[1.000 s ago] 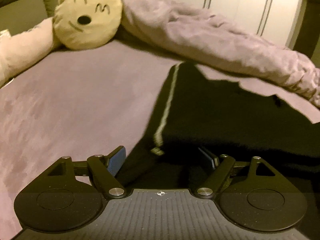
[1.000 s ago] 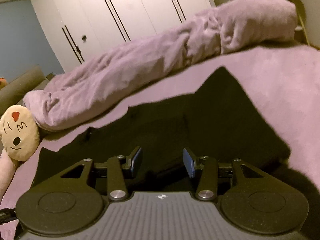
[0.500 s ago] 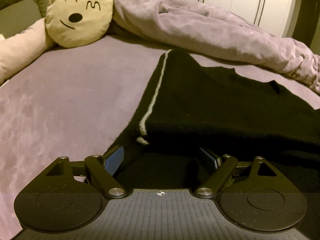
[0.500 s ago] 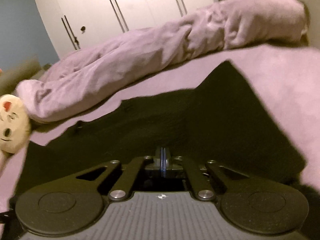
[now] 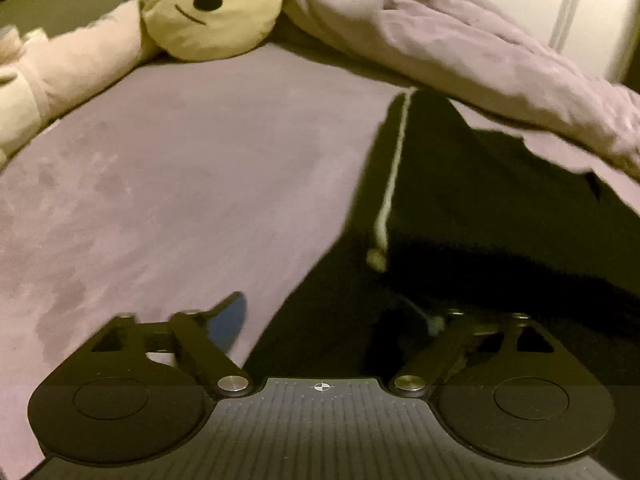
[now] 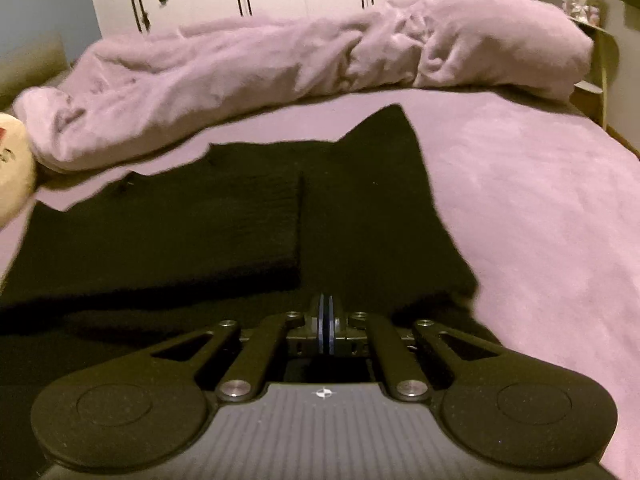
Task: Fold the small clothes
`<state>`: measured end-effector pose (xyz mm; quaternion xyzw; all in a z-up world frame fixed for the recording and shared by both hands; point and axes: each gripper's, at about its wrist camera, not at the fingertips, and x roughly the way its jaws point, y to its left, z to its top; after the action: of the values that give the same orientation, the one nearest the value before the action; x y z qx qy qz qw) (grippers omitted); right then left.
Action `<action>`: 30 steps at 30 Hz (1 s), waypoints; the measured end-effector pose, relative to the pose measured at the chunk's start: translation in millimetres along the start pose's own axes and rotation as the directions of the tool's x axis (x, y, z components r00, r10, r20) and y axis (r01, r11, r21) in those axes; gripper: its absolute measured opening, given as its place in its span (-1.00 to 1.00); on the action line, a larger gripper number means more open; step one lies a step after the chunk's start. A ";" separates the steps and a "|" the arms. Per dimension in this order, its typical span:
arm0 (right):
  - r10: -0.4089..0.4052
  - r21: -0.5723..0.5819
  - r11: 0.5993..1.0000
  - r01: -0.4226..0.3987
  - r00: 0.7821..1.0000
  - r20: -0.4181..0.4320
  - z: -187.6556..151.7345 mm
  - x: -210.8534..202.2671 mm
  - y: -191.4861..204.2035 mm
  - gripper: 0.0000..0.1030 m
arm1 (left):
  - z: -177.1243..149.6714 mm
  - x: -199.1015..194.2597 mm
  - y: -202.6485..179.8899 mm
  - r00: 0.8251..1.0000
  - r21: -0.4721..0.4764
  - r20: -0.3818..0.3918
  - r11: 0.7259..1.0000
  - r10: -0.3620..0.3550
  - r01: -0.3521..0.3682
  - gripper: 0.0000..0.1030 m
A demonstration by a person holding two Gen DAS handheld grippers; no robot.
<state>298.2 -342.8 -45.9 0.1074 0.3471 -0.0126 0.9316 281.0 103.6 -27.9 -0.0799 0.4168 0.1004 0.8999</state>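
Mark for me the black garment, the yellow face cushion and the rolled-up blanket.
black garment (image 6: 360, 208): right wrist view, on its flat upper layer.
yellow face cushion (image 5: 212, 8): left wrist view, on the face near the black nose.
rolled-up blanket (image 6: 280, 64): right wrist view, on the middle of the roll.

Left gripper (image 5: 326, 316) low, level, jaws spread wide apart. Right gripper (image 6: 325, 322) low, level, jaws pressed together, blue pads (image 6: 330, 326) meeting.
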 end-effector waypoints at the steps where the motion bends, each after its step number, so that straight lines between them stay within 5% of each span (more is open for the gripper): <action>1: 0.012 0.003 1.000 -0.012 1.000 0.013 -6.8 -14.2 -2.1 -0.84 | -11.5 -7.7 4.8 1.000 0.013 0.003 1.000 0.002 -0.002 0.85; 5: 0.030 0.006 1.000 -0.030 1.000 0.001 -56.4 -64.5 -12.9 -0.21 | -62.3 -30.6 33.9 0.998 -0.020 -0.048 0.999 -0.031 0.030 0.85; 9: -0.035 0.028 0.999 0.036 0.999 -0.036 -120.7 -119.5 -35.4 -0.07 | -98.0 -68.7 49.4 0.996 0.031 -0.061 0.997 -0.063 0.065 0.87; 12: -0.081 0.109 0.991 0.079 0.997 0.011 -164.6 -168.9 -57.1 0.27 | -119.9 -84.2 71.5 0.983 -0.076 -0.095 0.986 -0.157 0.150 0.87; 16: -0.061 0.270 0.961 0.050 0.998 0.033 -204.2 -204.5 -83.5 0.27 | -142.1 -97.5 86.3 0.975 -0.133 -0.079 0.972 -0.205 0.194 0.87; 19: -0.102 0.298 0.950 0.092 0.995 0.019 -207.4 -213.2 -93.9 0.27 | -151.8 -106.0 86.9 0.971 -0.120 -0.081 0.969 -0.225 0.214 0.87; 22: -0.072 0.313 0.948 0.050 0.996 0.057 -203.5 -217.5 -103.9 0.27 | -159.9 -109.9 94.3 0.968 -0.155 -0.087 0.963 -0.236 0.221 0.86; 30: 0.037 0.352 0.935 -0.052 0.998 0.049 -196.1 -193.3 -110.8 0.14 | -161.7 -111.6 128.4 0.949 -0.366 -0.079 0.894 -0.305 0.257 0.65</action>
<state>14.3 -419.9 -85.9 0.2801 0.3174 -0.0560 0.9043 60.0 178.3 -53.6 -0.3052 0.4356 0.0362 0.8460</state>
